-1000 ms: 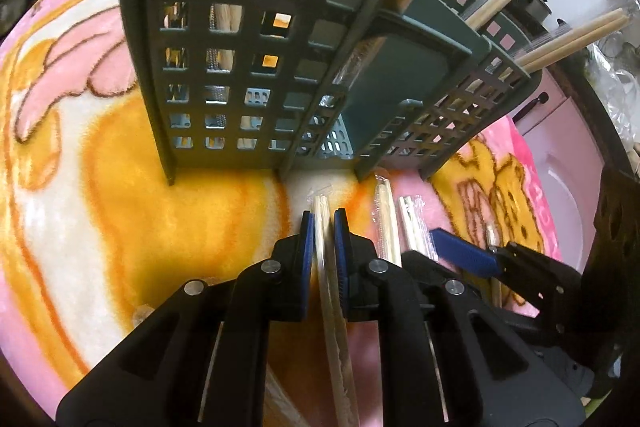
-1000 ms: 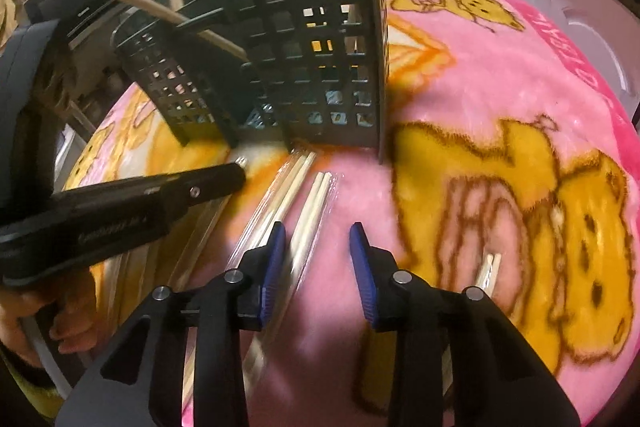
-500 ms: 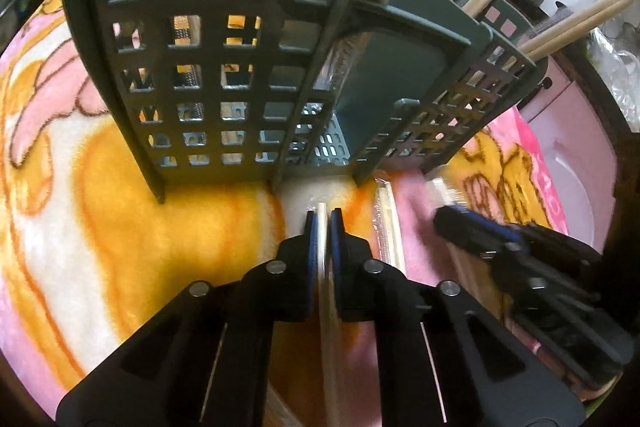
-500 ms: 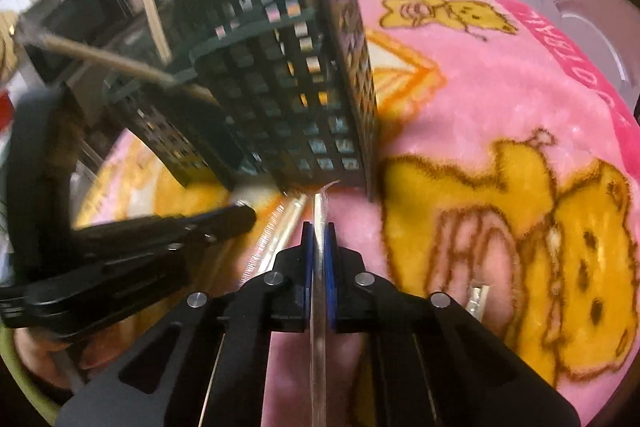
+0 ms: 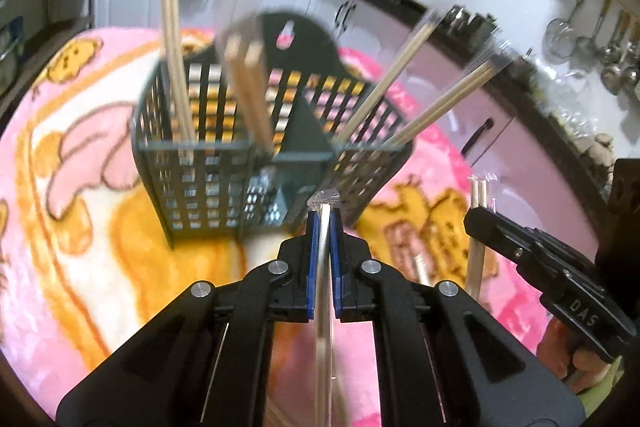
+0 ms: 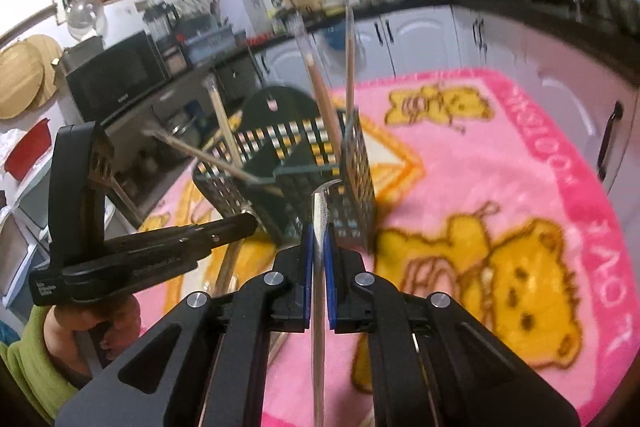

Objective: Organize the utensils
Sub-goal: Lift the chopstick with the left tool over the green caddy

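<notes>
Both claws are clamped on wrapped chopsticks. The left gripper (image 5: pixel 324 223) pinches one plastic-sleeved pair (image 5: pixel 323 291) between its blue pads, crimped wrapper tip poking out just in front of the green caddy (image 5: pixel 224 163). The right gripper (image 6: pixel 319 239) is closed on a second wrapped pair (image 6: pixel 318 307), tip also just short of the caddy's near wall. The caddy sits on the pink bear blanket (image 6: pixel 500 155) and already holds several wrapped pairs (image 5: pixel 178 67) leaning at different angles out of its compartments. A few loose pairs (image 5: pixel 478 227) appear left on the blanket to the right of the caddy, partly behind the right gripper. Risks, as a guess: both held pairs seem gripped near one end with the long part trailing back, so they may swing or slip in the slick sleeve while tilting upright. The leaning sticks crowd the caddy's openings and could block or deflect an incoming tip. The caddy is light mesh on soft fabric, so a nudge on its rim may tip it. With both grippers near the same side of the caddy, they could collide.
</notes>
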Action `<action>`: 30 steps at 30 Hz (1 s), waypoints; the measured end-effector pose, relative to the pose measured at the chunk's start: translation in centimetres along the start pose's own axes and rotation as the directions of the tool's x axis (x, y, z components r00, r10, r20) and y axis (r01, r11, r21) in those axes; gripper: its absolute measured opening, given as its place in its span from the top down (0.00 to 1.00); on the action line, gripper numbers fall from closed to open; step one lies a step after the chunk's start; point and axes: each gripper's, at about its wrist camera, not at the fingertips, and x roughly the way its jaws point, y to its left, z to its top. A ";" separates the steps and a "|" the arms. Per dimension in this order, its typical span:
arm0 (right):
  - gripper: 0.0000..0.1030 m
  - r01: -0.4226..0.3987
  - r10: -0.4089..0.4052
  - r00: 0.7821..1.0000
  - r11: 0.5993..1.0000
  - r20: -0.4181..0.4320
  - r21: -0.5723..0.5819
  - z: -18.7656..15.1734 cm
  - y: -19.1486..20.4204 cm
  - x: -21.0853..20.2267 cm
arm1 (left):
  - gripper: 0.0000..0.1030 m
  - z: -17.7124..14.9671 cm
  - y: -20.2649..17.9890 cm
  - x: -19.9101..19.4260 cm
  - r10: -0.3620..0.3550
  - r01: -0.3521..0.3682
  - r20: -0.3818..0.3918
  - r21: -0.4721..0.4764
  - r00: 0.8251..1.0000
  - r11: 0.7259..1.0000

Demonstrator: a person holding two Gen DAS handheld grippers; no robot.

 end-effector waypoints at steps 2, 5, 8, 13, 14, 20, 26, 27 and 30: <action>0.94 -0.002 0.002 0.999 1.000 0.032 -0.009 0.4 0.2 -1.1 | 0.97 0.5 -0.6 -1.0 -0.002 0.002 0.029 0.011 1.000 1.000; 0.94 -0.004 0.006 0.997 1.000 0.074 -0.025 0.6 0.6 -2.5 | 0.97 1.2 -1.2 -2.3 -0.006 0.005 0.064 0.023 0.998 1.000; 0.94 -0.007 0.011 0.995 0.999 0.103 -0.040 0.5 1.2 -3.8 | 0.97 1.5 -1.9 -3.5 -0.010 0.006 0.098 0.033 0.995 0.999; 0.95 -0.014 0.021 0.990 0.999 0.143 -0.050 0.7 1.7 -5.4 | 0.97 2.0 -2.5 -5.2 -0.020 0.014 0.147 0.040 0.989 0.999; 0.95 -0.014 0.022 0.988 0.999 0.151 -0.051 0.7 1.8 -5.8 | 0.97 2.1 -2.4 -5.5 -0.021 0.015 0.154 0.042 0.988 0.999; 0.95 -0.009 0.020 0.981 0.998 0.192 -0.060 0.9 2.1 -7.3 | 0.97 2.6 -3.1 -7.1 -0.028 0.018 0.196 0.055 0.980 0.998; 0.95 0.003 0.013 0.974 0.998 0.227 -0.067 1.3 2.4 -8.5 | 0.97 3.2 -3.7 -8.3 -0.045 0.030 0.225 0.066 0.973 0.997; 0.95 0.005 0.011 0.972 0.998 0.233 -0.068 1.4 2.5 -8.7 | 0.97 3.4 -3.7 -8.4 -0.046 0.031 0.230 0.068 0.972 0.997; 0.95 0.012 0.005 0.969 0.998 0.246 -0.067 1.8 2.5 -9.2 | 0.97 3.8 -4.1 -8.9 -0.049 0.032 0.244 0.071 0.969 0.997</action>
